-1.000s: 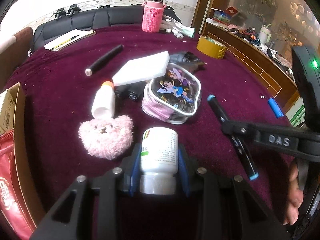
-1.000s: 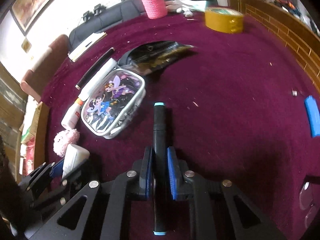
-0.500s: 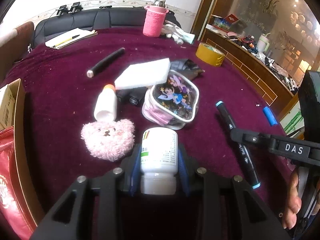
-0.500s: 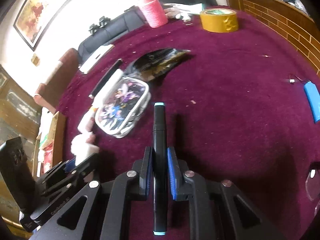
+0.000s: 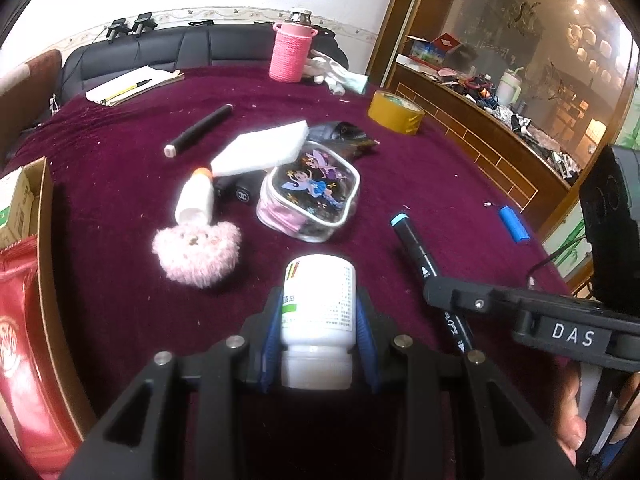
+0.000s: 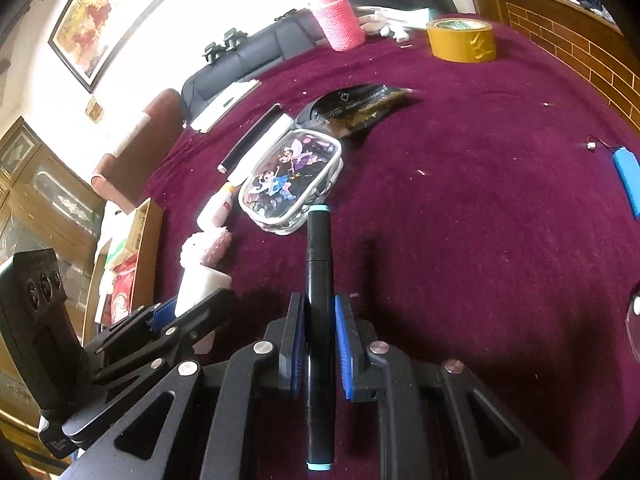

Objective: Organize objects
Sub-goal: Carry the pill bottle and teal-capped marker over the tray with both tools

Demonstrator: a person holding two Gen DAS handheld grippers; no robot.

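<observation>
Above a maroon-clothed table [image 5: 420, 168], the left gripper [image 5: 318, 316] tilts downward, its blue pads pressed to the sides of a white pill bottle [image 5: 318, 300] lifted clear of the cloth. Beside it, the right gripper [image 6: 318, 320] angles down likewise, jaws clamped narrow on a black marker [image 6: 318, 264] with pale blue end caps; a hand [image 5: 572, 428] shows at its handle. Just beyond lie a pink plush bear [image 5: 198, 250], a small white tube [image 5: 196, 200] and a clear cartoon-printed pouch [image 5: 310, 190], with a white foam block [image 5: 260, 146] and a dark foil packet [image 6: 360, 104] behind. Farther off stand a roll of yellow tape [image 5: 396, 112] and what appears to be a flask in a pink knitted sleeve [image 5: 290, 54]. A black sofa [image 5: 160, 52] lines the far wall.
</observation>
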